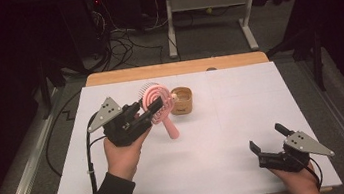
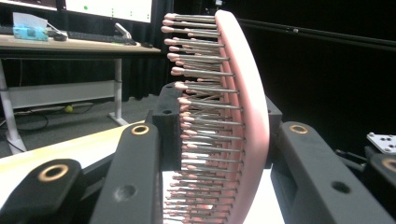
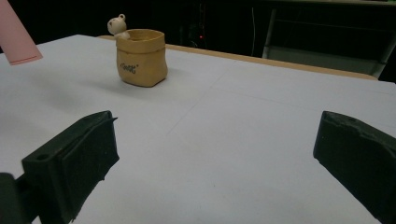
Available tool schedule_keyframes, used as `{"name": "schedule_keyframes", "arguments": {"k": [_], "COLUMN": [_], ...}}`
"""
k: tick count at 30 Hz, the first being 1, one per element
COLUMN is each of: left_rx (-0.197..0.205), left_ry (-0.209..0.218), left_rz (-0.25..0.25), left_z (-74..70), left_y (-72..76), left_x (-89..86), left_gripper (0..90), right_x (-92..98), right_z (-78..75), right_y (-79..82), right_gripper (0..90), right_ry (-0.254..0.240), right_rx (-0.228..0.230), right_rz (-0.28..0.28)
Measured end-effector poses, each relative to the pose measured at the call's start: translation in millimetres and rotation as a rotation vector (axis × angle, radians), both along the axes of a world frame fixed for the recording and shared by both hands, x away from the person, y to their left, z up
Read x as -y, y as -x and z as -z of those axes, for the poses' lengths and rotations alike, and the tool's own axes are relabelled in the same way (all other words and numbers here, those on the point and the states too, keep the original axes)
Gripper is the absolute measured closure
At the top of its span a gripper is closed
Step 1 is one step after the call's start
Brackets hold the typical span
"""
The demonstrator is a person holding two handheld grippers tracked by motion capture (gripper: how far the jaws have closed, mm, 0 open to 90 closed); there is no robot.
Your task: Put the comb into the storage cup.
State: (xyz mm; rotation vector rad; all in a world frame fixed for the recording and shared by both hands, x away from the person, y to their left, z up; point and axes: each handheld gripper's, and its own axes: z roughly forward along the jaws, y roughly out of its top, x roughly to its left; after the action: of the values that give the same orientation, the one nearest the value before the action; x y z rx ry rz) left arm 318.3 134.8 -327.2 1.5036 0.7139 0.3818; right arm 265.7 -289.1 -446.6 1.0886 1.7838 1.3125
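Clamping the pink hairbrush (image 1: 157,104) beside the yellow pot (image 1: 181,100), left gripper (image 1: 149,111) sits mid-desk; right gripper (image 1: 269,140) gapes near the desk's (image 1: 241,98) front-right corner

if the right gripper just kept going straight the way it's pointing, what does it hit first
Probably nothing soon: the right gripper has open jaws and bare white table ahead. The yellow pot sits left of its line in the right gripper view, so it would likely pass beside it, though depth is hard to judge.
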Motion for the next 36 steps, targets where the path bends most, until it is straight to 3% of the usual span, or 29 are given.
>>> {"name": "schedule_keyframes", "arguments": {"k": [8,17,25,31,36], "left_rx": [0.008,0.05,0.062,0.061,0.071], "left_ry": [-0.031,-0.074,-0.042,-0.069,-0.053], "left_rz": [-0.03,-0.03,-0.015,-0.04,-0.032], "left_z": [-2.4,-11.1,-19.1,-23.9,-26.6], "left_y": [-15.3,-23.8,-35.8,-47.1,-54.6], "left_x": [11.5,25.0,31.0,36.4,42.5], "left_gripper": [63.5,63.6,63.5,63.6,63.6], "right_x": [0.3,-2.0,-4.0,-4.6,-5.1], "right_z": [0.2,1.9,2.9,2.8,2.6], "right_y": [-1.8,-4.1,-3.7,-2.3,-2.5], "right_gripper": [0.0,0.0,0.0,0.0,0.0], "right_ry": [-0.01,-0.004,-0.002,0.004,0.006], "right_rx": [0.006,0.001,-0.002,0.002,0.0], "right_rz": [-0.013,-0.014,-0.017,-0.019,-0.018]}}
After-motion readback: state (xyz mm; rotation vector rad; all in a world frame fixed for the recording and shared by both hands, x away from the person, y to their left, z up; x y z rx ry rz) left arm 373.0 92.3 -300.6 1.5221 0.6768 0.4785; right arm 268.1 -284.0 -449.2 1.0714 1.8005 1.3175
